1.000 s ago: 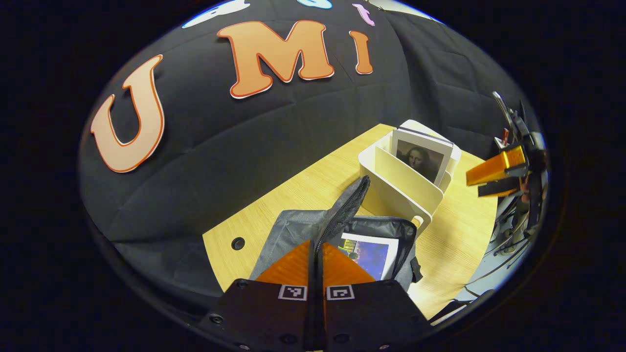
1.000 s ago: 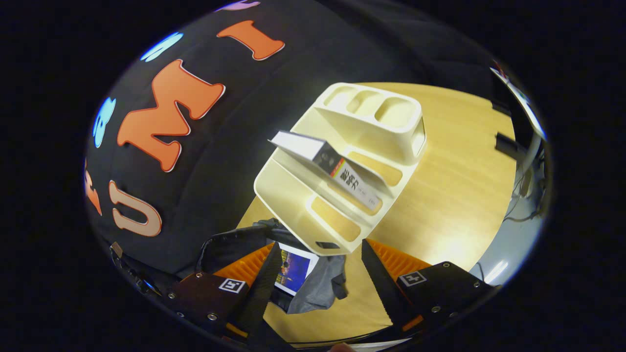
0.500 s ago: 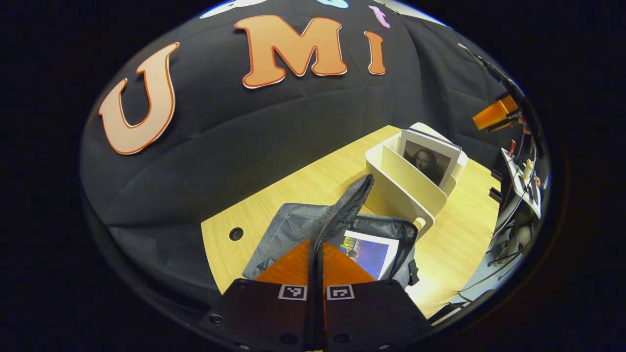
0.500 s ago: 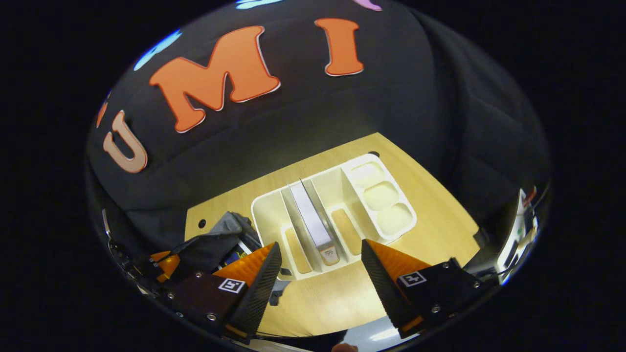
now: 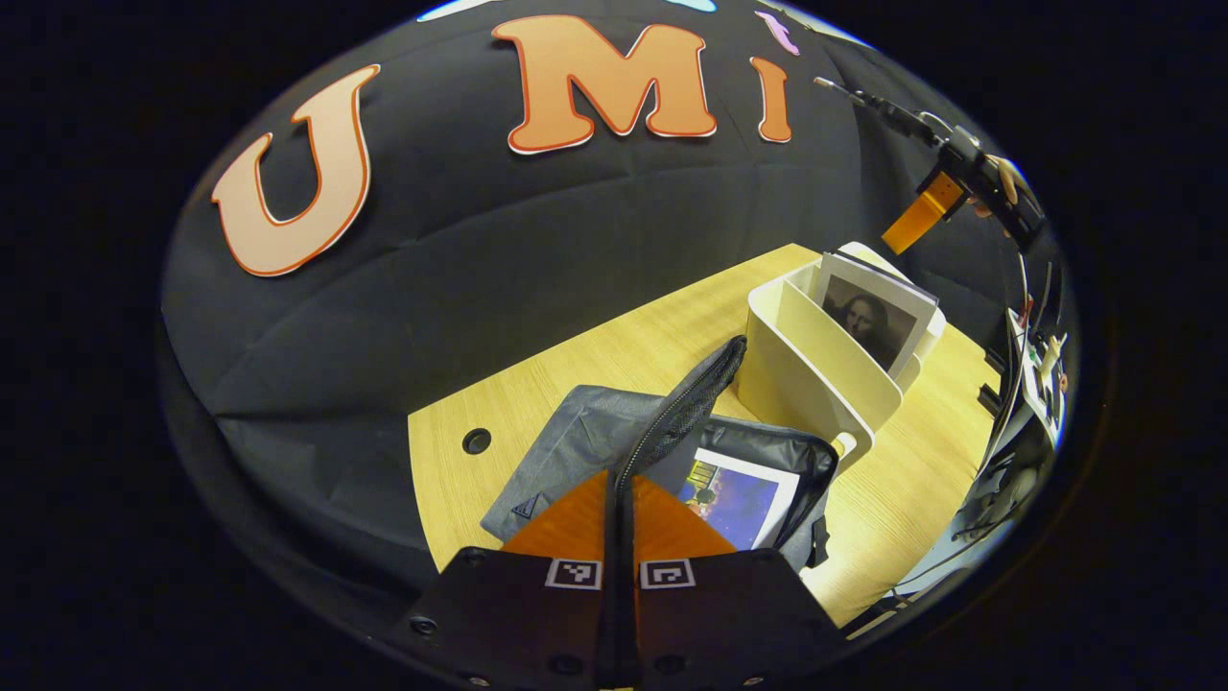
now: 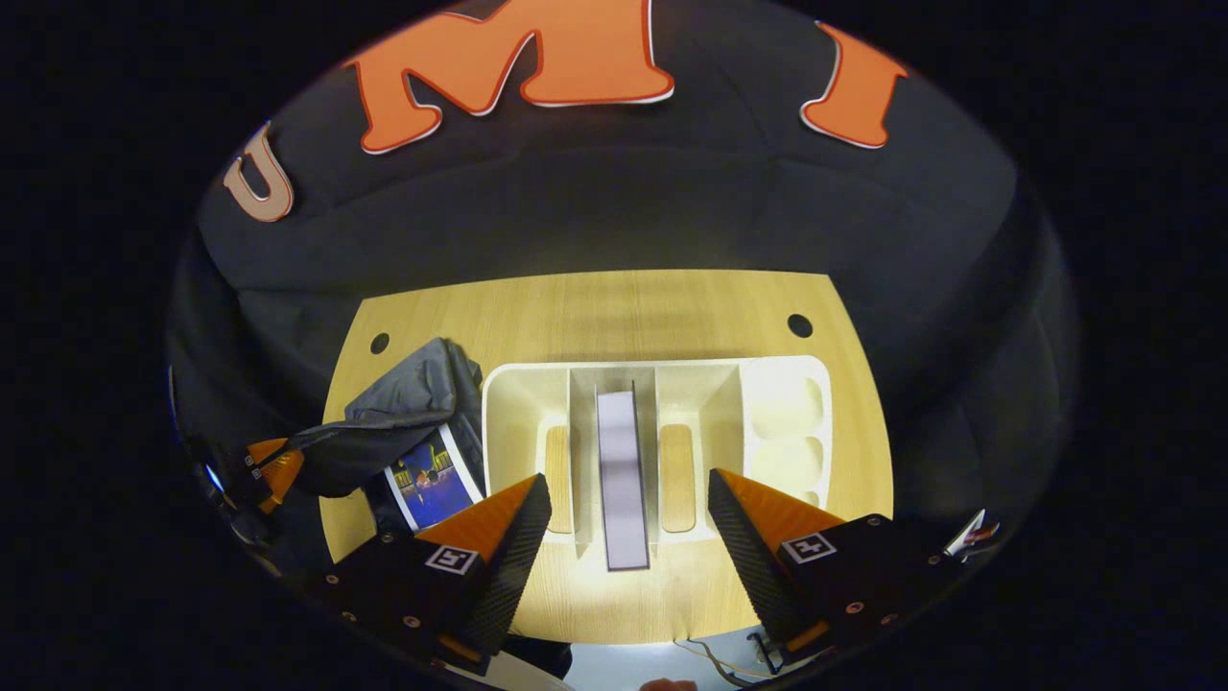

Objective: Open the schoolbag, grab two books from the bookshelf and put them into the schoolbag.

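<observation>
The grey schoolbag (image 5: 576,437) lies open on the wooden table, a blue-covered book (image 5: 737,499) inside it. My left gripper (image 5: 619,478) is shut on the bag's zipper flap (image 5: 696,398) and holds it upright. The white bookshelf (image 5: 815,360) stands just beyond the bag, holding a book with a portrait cover (image 5: 878,317). In the right gripper view that book (image 6: 622,480) shows edge-on from above in the middle slot of the bookshelf (image 6: 518,413). My right gripper (image 6: 628,489) hangs open above it, one finger on either side. High at the right, the right gripper (image 5: 919,216) is held over the shelf.
The table (image 6: 595,307) has a cable hole near each back corner (image 6: 799,325). The shelf's right end holds small round compartments (image 6: 782,422). The schoolbag (image 6: 403,413) and my left gripper (image 6: 273,465) lie left of the shelf. Cluttered equipment (image 5: 1031,365) stands past the table's right edge.
My right gripper has risen and swung over the bookshelf, turning to look straight down on the standing book. My left gripper kept the flap raised and barely shifted.
</observation>
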`<state>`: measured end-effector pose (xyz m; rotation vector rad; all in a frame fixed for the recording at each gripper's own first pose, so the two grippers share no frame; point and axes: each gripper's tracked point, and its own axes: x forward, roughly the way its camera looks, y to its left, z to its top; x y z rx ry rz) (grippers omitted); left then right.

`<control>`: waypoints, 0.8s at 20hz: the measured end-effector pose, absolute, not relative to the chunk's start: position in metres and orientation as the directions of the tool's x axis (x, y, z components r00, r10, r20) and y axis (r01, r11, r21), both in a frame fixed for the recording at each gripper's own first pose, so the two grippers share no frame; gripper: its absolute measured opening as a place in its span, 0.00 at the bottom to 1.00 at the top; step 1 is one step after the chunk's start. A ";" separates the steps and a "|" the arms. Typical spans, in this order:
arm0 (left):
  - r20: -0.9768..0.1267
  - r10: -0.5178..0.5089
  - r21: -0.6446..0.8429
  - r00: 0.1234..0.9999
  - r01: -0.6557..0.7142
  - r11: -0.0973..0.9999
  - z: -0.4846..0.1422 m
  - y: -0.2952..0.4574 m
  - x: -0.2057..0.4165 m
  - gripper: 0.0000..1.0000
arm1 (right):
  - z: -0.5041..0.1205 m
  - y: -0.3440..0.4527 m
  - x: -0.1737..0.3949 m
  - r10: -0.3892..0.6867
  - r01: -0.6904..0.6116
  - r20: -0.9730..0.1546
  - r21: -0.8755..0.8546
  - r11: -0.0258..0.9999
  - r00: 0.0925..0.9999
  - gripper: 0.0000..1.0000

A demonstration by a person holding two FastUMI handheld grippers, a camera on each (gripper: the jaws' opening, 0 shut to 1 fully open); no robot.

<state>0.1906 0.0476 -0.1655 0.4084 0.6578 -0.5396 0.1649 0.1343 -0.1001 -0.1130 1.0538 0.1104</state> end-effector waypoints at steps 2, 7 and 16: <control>-0.672 -0.324 0.192 0.666 0.579 0.792 -0.166 0.049 0.192 0.01 | -0.120 0.132 0.176 0.019 -0.167 -0.893 -0.064 0.984 0.451 0.99; -0.681 -0.296 0.207 0.670 0.564 0.800 -0.169 0.048 0.194 0.00 | -0.166 0.135 0.172 0.030 -0.222 -0.947 -0.044 0.974 0.319 0.98; -0.697 -0.281 0.203 0.659 0.558 0.805 -0.175 0.046 0.192 0.00 | -0.191 0.128 0.167 0.017 -0.197 -0.968 -0.034 0.980 0.250 0.39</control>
